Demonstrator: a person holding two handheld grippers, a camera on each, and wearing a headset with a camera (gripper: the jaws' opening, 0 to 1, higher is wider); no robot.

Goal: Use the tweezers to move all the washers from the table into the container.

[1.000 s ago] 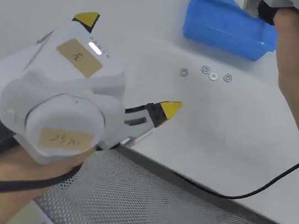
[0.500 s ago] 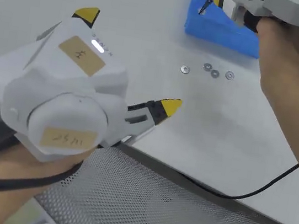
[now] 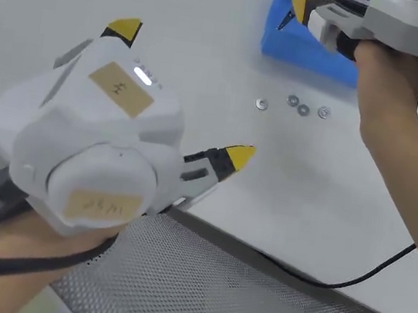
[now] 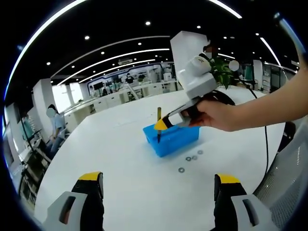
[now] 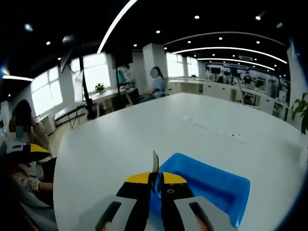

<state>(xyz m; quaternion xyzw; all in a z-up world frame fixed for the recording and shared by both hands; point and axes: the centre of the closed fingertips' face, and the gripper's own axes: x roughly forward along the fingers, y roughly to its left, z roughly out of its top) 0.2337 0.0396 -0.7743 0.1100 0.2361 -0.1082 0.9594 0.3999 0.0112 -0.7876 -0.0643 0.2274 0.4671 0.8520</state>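
**Right gripper** point(image 5: 153, 178): jaws nearly closed, clamped on the tweezers point(image 5: 155, 164). The tweezers stand point-down above the left end of the blue container point(image 3: 308, 58), at the far side of the table point(image 3: 305, 193). Whether the tweezer tips carry a washer cannot be told (too small to make out).

**Left gripper** point(image 3: 179, 90): jaws wide apart, holding nothing, idle over the near left edge of the table.

**Washers** point(image 3: 303, 109): four lie on the table just on the near side of the container. Three are close together, and the leftmost washer point(image 3: 261, 104) sits a little apart from them.

**Assessment:** the work appears to stand at the drop-off end of a cycle, with the task well short of done. The next move calls for lowering the tweezers to one washer, the isolated one being the easiest target, and pinching its thin edge squarely. A flat washer on a smooth top is likely to slide or flip out of the tips.
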